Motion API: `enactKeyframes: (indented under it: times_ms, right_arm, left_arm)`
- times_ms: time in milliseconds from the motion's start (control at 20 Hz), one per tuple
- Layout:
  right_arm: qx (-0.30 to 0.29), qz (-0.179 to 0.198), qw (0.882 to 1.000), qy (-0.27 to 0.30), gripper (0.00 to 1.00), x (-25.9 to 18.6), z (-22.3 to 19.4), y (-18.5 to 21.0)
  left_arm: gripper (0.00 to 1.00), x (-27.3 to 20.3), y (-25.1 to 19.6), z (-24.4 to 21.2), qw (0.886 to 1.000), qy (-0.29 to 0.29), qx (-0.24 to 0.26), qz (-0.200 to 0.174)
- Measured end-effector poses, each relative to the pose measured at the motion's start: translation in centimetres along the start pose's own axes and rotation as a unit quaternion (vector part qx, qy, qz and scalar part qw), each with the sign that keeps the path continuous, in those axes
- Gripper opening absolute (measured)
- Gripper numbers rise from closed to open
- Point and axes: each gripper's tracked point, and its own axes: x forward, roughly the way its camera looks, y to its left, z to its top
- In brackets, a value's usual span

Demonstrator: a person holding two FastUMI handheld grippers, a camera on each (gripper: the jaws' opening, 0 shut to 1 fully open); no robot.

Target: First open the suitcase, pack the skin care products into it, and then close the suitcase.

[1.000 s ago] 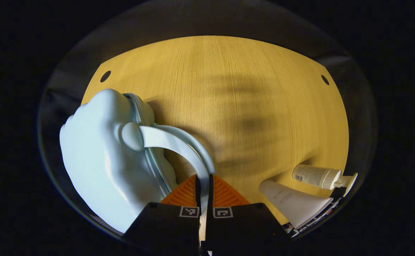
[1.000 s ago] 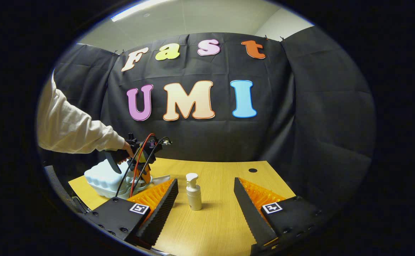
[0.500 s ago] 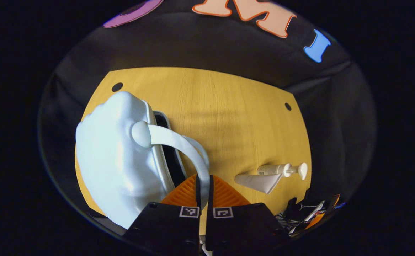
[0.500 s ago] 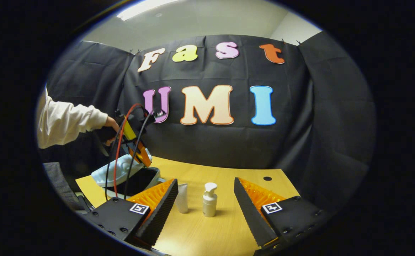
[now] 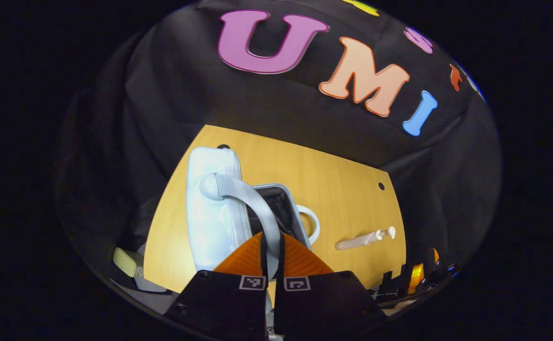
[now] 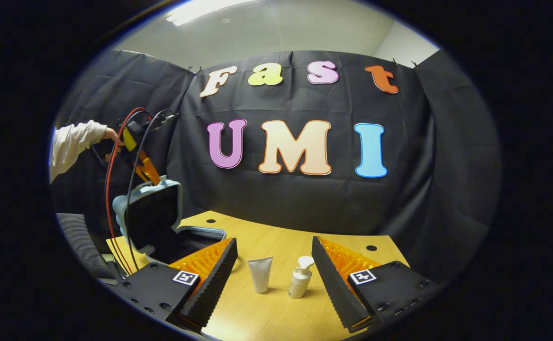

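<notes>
the left gripper pinches the pale blue lid handle, both fingers pressed on the strap, holding the suitcase lid raised near upright above the suitcase base on the wooden table. the dark lining faces the right gripper, whose fingers stand spread with nothing between them. just beyond them on the table stand a white tube and a pump bottle, side by side, to the right of the suitcase.

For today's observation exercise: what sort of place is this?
Probably a staged recording booth: black cloth wall, bare wooden table, hand-held left gripper lifting the pale blue suitcase lid.
</notes>
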Motion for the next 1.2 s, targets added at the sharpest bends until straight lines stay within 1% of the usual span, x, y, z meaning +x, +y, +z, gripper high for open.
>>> enactKeyframes:
  times_ms: [200, 250, 300, 400, 550, 650, 750, 850, 950, 1000, 1050, 1100, 1200]
  right_arm:
    - [0.011, -0.005, 1.0, -0.001, 0.99, 0.8, 0.2, 0.9]
    - [0.013, -0.008, 1.0, 0.0, 0.96, 1.0, 0.1, 1.0]
    - [0.015, -0.01, 1.0, 0.003, 0.99, 1.2, 0.0, 1.1]
    - [0.021, -0.012, 1.0, 0.007, 0.99, 1.4, -0.2, 1.4]
    - [0.021, -0.014, 1.0, 0.006, 0.99, 1.6, -0.1, 1.5]
    - [0.026, -0.018, 0.999, -0.005, 0.99, 1.5, 0.6, 1.5]
    - [0.036, -0.021, 0.999, -0.012, 0.99, 1.4, 0.7, 1.8]
    - [0.039, -0.024, 0.999, -0.009, 0.99, 1.4, 0.4, 2.0]
    - [0.038, -0.026, 0.999, -0.003, 0.99, 1.4, 0.1, 2.0]
    - [0.038, -0.028, 0.999, -0.003, 0.99, 1.3, -0.1, 2.0]
    - [0.038, -0.03, 0.999, -0.002, 0.96, 1.2, -0.1, 2.0]
    - [0.04, -0.031, 0.999, 0.002, 0.99, 1.2, -0.3, 2.0]
    - [0.041, -0.034, 0.999, 0.005, 0.99, 0.9, -0.4, 2.0]
  left_arm:
    - [0.0, -2.7, 8.9, -2.0, 0.998, -0.029, -0.017, 0.05]
    - [0.0, -2.8, 10.7, -2.7, 0.997, -0.034, -0.024, 0.062]
    - [0.0, -3.0, 12.7, -3.6, 0.996, -0.038, -0.032, 0.076]
    - [0.0, -3.4, 16.3, -5.9, 0.993, -0.041, -0.043, 0.1]
    - [0.0, -3.2, 20.6, -10.4, 0.99, -0.025, -0.053, 0.13]
    - [0.0, -1.8, 21.9, -12.5, 0.989, -0.027, -0.065, 0.132]
    - [0.0, -0.2, 22.8, -14.4, 0.988, -0.031, -0.082, 0.126]
    - [0.0, 1.6, 23.1, -16.0, 0.989, -0.034, -0.087, 0.113]
    - [0.0, 3.3, 23.2, -17.9, 0.99, -0.024, -0.096, 0.1]
    - [0.0, 4.2, 23.2, -18.6, 0.99, -0.022, -0.103, 0.094]
    - [0.0, 5.1, 22.9, -19.0, 0.99, -0.022, -0.111, 0.088]
    - [0.0, 5.8, 23.0, -19.5, 0.989, -0.02, -0.119, 0.085]
    - [0.0, 7.2, 23.8, -20.0, 0.987, -0.02, -0.132, 0.085]
